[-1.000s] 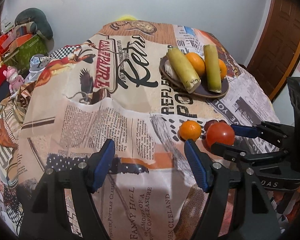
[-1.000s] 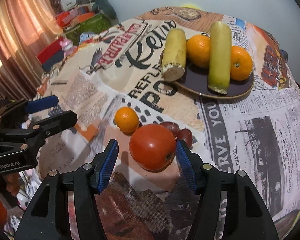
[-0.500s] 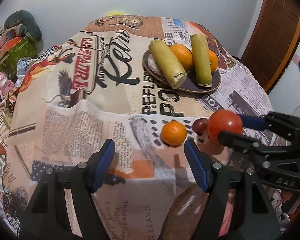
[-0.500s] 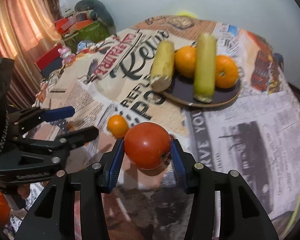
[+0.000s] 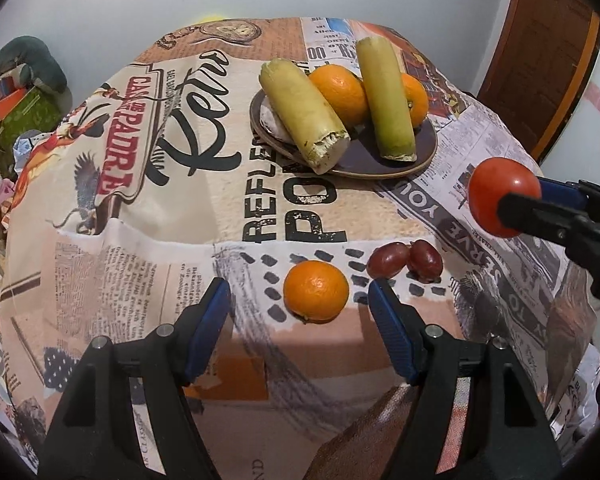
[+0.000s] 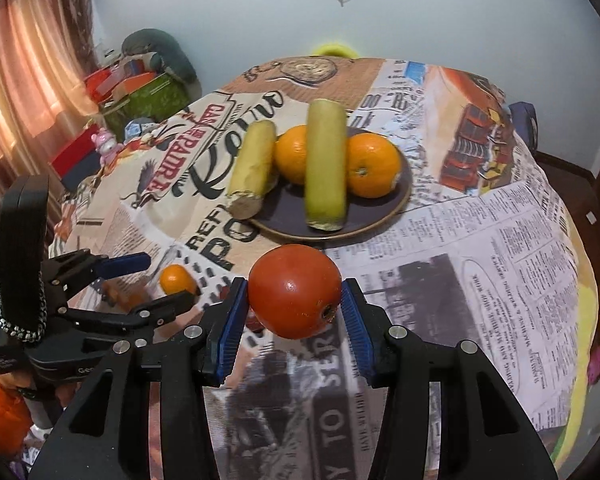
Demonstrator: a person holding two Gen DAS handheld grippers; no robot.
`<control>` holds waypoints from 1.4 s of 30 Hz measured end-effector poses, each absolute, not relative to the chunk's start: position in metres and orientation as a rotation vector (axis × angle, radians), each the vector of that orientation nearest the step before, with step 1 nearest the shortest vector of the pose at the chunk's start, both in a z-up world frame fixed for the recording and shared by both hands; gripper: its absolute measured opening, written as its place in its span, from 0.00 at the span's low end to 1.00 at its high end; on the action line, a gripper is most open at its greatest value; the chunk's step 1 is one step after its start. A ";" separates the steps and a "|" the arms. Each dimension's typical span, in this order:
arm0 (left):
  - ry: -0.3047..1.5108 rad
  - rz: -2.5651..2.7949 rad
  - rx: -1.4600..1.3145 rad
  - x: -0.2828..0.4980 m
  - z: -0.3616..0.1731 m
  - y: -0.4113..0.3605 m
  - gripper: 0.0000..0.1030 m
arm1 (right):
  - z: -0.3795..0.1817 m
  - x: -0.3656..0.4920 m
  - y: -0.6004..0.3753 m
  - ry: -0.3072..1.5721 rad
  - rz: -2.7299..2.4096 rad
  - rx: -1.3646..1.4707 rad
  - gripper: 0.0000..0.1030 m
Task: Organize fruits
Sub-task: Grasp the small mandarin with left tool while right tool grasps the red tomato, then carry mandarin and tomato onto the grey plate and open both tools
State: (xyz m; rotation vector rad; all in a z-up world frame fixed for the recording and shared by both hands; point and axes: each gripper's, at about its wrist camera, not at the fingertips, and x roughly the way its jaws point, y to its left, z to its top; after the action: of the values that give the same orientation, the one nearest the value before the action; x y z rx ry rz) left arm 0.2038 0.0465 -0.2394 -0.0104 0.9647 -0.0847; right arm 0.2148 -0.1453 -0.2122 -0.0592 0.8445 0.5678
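My right gripper is shut on a red tomato and holds it above the table, short of the dark plate; the tomato also shows in the left wrist view. The plate holds two oranges and two yellow-green stalks. My left gripper is open, its fingers either side of a small orange on the cloth. Two red grapes lie just right of it.
The round table is covered with a newspaper-print cloth that hangs over its edges. Toys and boxes are piled beyond the table's left side. A wooden door stands at the right.
My right gripper shut on the tomato, lifted it off the cloth and carried it toward the plate. My left gripper moved right and forward, so the small orange now sits between its fingers.
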 end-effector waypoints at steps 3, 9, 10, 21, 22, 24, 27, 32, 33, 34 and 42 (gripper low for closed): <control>0.963 -0.094 -0.009 0.204 -0.239 0.045 0.59 | -0.214 0.218 -0.152 0.847 0.557 -0.047 0.43; 0.987 -0.124 -0.051 0.208 -0.243 0.048 0.33 | -0.211 0.222 -0.161 0.839 0.549 -0.026 0.43; 0.989 -0.133 -0.062 0.209 -0.242 0.049 0.33 | -0.211 0.222 -0.162 0.837 0.548 -0.025 0.43; 0.912 -0.122 -0.061 0.214 -0.211 0.053 0.33 | -0.197 0.235 -0.174 0.800 0.518 -0.012 0.43; 0.902 -0.121 -0.060 0.215 -0.207 0.053 0.33 | -0.195 0.236 -0.174 0.793 0.515 -0.013 0.43; 0.874 -0.122 -0.057 0.220 -0.196 0.053 0.33 | -0.190 0.240 -0.175 0.776 0.510 -0.013 0.43; 0.831 -0.124 -0.057 0.228 -0.180 0.052 0.33 | -0.183 0.248 -0.176 0.757 0.505 -0.006 0.43; 0.774 -0.129 -0.056 0.247 -0.158 0.050 0.33 | -0.173 0.263 -0.173 0.728 0.504 -0.013 0.43; 0.766 -0.127 -0.055 0.250 -0.155 0.049 0.33 | -0.171 0.265 -0.172 0.722 0.505 -0.014 0.43; 0.755 -0.124 -0.055 0.254 -0.152 0.049 0.33 | -0.169 0.268 -0.171 0.714 0.505 -0.014 0.43; 0.718 -0.117 -0.059 0.285 -0.141 0.048 0.33 | -0.160 0.292 -0.162 0.677 0.514 -0.029 0.43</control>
State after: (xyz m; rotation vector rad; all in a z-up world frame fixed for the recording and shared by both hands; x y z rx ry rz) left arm 0.2854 0.0482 -0.1409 -0.0593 0.7179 -0.1174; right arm 0.2923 -0.1617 -0.1597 -0.0289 0.6766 0.5143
